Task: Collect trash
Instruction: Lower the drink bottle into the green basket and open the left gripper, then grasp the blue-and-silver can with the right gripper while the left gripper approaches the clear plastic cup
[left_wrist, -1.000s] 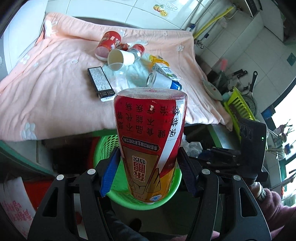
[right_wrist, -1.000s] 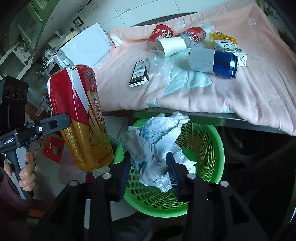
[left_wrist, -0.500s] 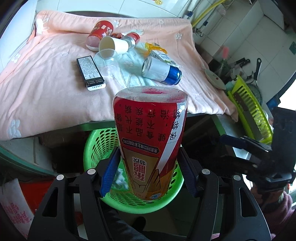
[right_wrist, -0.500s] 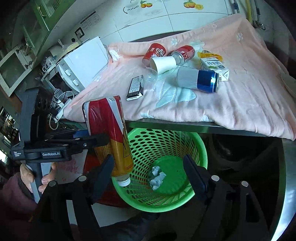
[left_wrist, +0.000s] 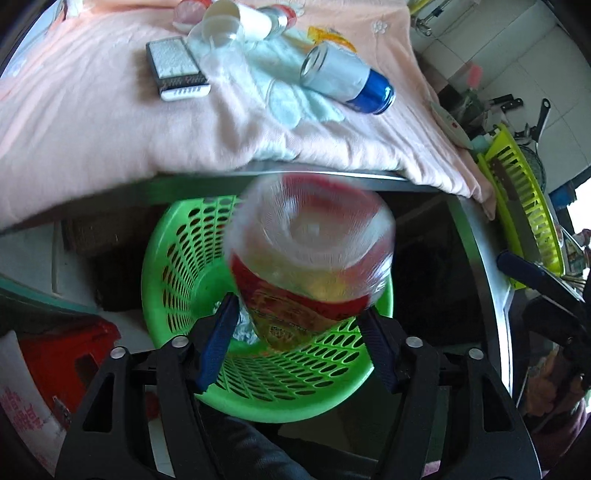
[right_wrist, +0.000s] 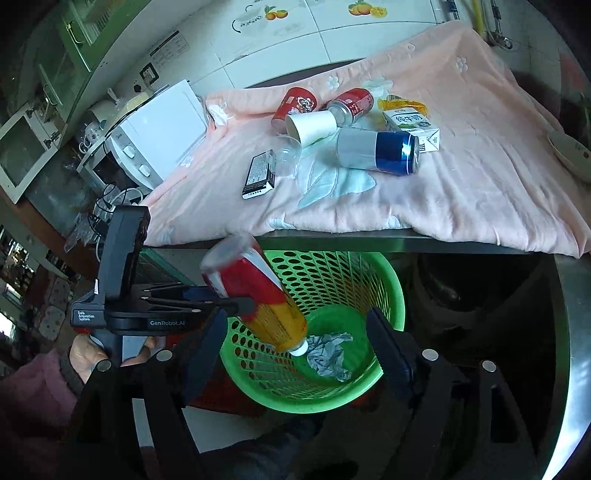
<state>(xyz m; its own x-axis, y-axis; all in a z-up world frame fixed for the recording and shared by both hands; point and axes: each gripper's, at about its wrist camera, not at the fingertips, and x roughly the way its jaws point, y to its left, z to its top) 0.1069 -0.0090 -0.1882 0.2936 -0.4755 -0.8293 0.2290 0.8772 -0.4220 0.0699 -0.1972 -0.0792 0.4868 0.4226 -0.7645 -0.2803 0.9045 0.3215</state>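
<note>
The left tool (left_wrist: 299, 347) is standing open, its blue pads clear of the red-and-gold bottle (right_wrist: 258, 295), which is tipping cap-down into the green basket (right_wrist: 384, 291) at lower centre. The right tool (right_wrist: 295, 350) is gaping wide, holding nothing. Crumpled paper (right_wrist: 328, 354) is lying in the basket's bottom, below the pink-blanketed surface (right_wrist: 480, 177).

the left gripper's black body (right_wrist: 125, 291) carries white lettering: "genrobot.ai" along its lower bar and a small three-line label at its left end, of which only "data" is legible. the milk carton (right_wrist: 410, 125) on the far right of the pink blanket bears green chinese characters, 纯牛奶. print on the red and gold bottle (right_wrist: 258, 295), the red cups and the dark box is too blurred or small to read.
</note>
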